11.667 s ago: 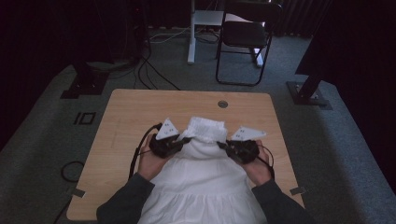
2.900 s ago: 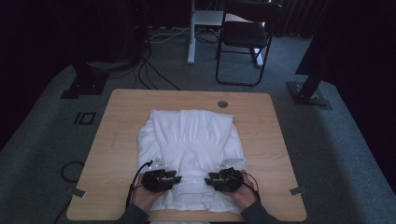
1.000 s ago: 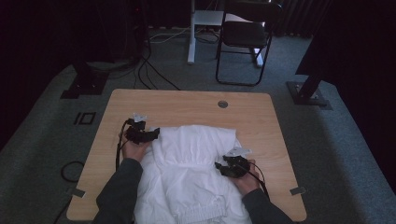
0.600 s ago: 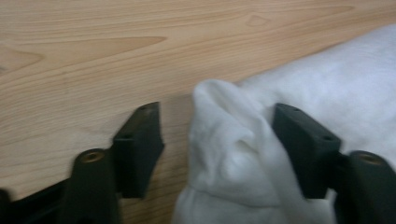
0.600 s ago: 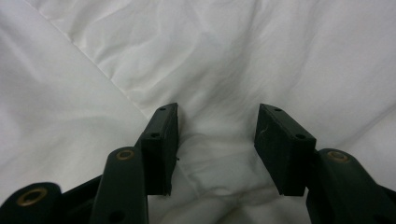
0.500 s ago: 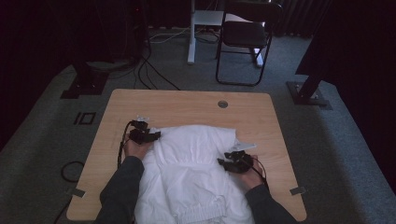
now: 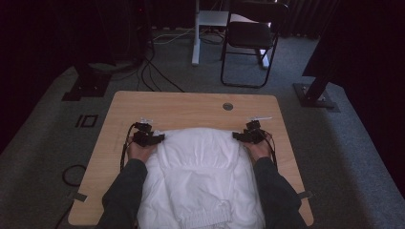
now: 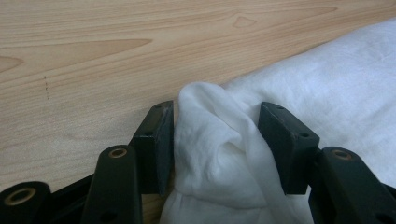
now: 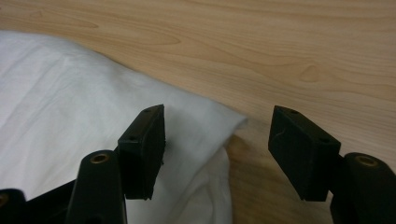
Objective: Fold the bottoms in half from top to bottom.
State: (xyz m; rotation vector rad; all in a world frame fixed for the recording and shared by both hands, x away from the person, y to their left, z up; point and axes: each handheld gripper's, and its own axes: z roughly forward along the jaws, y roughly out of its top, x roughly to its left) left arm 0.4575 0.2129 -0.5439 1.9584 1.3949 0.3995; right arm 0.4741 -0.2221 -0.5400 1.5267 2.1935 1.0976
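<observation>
**A:** Anyone else folding stuff with these two-jaw things? Going left to right: the left gripper (image 7: 152,139) is sitting at the far left corner of the white garment (image 7: 203,167), which is lying spread across the near half of the table (image 7: 191,102) with its ribbed hem hanging toward the near edge. Up close, a bunched fold of the cloth (image 8: 215,154) is standing between the jaws. They've just been closing; one pad is touching the fabric, the other is sitting just beside it. Honestly I can't tell if it's pinching yet.

**B:** I'd be closing that one a bit more until both pads press the fold, not just the top layer. How's the other side looking?

**A:** The right gripper (image 7: 244,137) is at the far right corner. Its jaws have just been opening and are standing wide, released, gripping nothing. The corner of the cloth (image 9: 219,126) is lying flat on the wood between them, one pad over the fabric, the other over bare table.

**B:** Then I'd be nudging it in so the corner sits deep between the pads, and scooping every layer before clamping. Get both corners gripped evenly, otherwise the cloth is probably going to skew when you lift.
</observation>
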